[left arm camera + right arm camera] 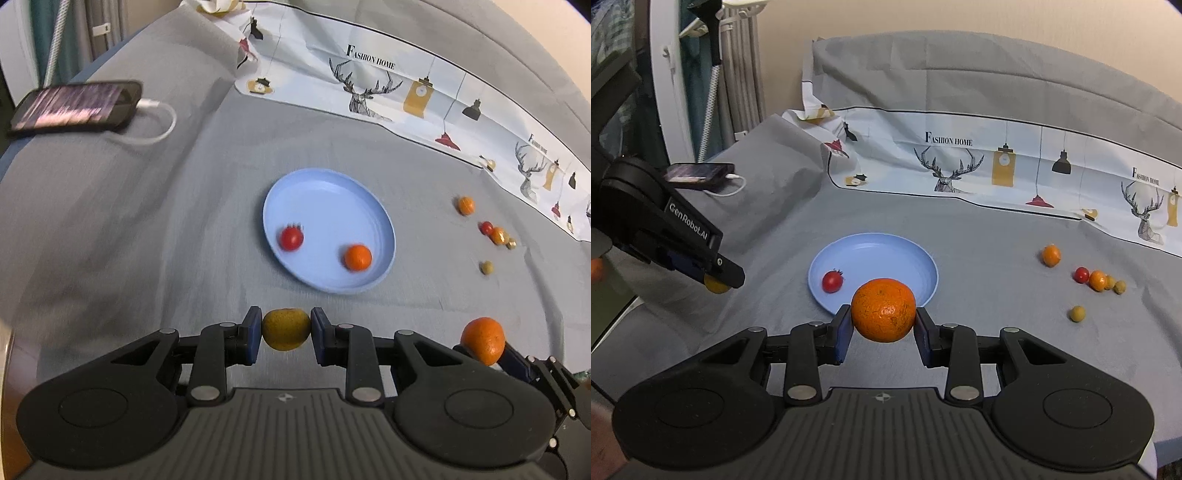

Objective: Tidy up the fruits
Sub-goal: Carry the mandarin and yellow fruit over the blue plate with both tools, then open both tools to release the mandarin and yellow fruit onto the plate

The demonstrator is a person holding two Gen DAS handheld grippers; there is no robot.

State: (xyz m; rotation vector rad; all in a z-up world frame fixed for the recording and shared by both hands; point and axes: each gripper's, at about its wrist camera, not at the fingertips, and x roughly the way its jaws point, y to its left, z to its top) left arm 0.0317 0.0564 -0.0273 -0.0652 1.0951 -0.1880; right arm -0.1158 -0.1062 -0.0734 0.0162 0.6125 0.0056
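Observation:
My left gripper (286,325) is shut on a small yellow-green fruit (286,334), just short of the near rim of the blue plate (332,199). In the plate lie a red tomato (291,238) and a small orange (357,257). My right gripper (883,314) is shut on a bigger orange (883,302), held above the plate's (879,254) near edge and hiding the small orange from this view. The tomato (832,281) shows to its left. The left gripper (718,282) with its yellow fruit hangs at the left. Several loose fruits (1097,280) lie on the sheet to the right.
A phone (77,105) on a white cable lies at the far left of the grey sheet. A printed cloth (369,85) with deer and lamps runs along the back. A white rack (665,74) stands beyond the left edge.

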